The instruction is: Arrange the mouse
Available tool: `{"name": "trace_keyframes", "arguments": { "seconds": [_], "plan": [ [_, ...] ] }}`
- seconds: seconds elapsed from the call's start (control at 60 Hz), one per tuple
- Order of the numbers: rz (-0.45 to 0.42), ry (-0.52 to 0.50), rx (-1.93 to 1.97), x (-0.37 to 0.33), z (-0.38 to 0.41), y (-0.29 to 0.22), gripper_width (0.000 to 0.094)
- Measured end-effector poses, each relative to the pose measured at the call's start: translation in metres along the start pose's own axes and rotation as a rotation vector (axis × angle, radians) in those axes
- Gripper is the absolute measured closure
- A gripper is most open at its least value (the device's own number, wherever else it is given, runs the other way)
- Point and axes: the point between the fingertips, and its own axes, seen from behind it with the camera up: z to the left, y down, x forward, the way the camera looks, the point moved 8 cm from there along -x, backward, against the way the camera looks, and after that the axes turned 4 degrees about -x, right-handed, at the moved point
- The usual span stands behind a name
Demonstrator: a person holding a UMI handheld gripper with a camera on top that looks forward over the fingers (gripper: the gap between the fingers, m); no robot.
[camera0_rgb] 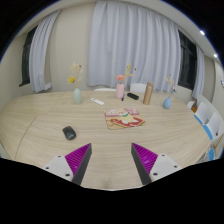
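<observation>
Tongs (111, 160) spread and empty, we hover well short of the mouse (69, 132), which sits on the desk (40, 140) left of the mat (124, 119), nothing done yet

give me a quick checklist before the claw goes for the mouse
1. Mouse located: ok. The mouse sits on the wooden table, ahead of the claw and off toward its left finger.
2. Claw free: ok. The fingers stand apart with nothing between them.
3. Claw lined up with the mouse: not ok. The mouse lies off to one side, not between the fingers.
4. Path to the mouse: ok. Only bare tabletop shows between the fingers and the mouse.
5. Neighbours apart: ok. The colourful mat and the vase stand away from the mouse.
6. Mouse orientation: cannot tell.
</observation>
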Motion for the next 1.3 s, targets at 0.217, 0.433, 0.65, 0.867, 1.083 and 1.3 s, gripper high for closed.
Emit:
{"name": "trace_keyframes", "arguments": {
  "seconds": [0.217,0.433,0.65,0.867,1.083,1.3],
  "plan": [
    [0.022,-0.054,-0.009,0.011,0.049,0.01,0.0084],
    [0.036,-0.127,-0.038,0.024,0.12,0.023,0.0084],
    [0.027,-0.189,-0.048,0.045,0.178,0.024,0.0083],
    [0.013,-0.196,-0.089,0.098,0.202,0.024,0.008],
    [0.042,-0.205,-0.097,0.167,0.207,0.02,0.0079],
    [0.073,-0.199,-0.113,0.234,0.21,0.012,0.008]
  ]
}}
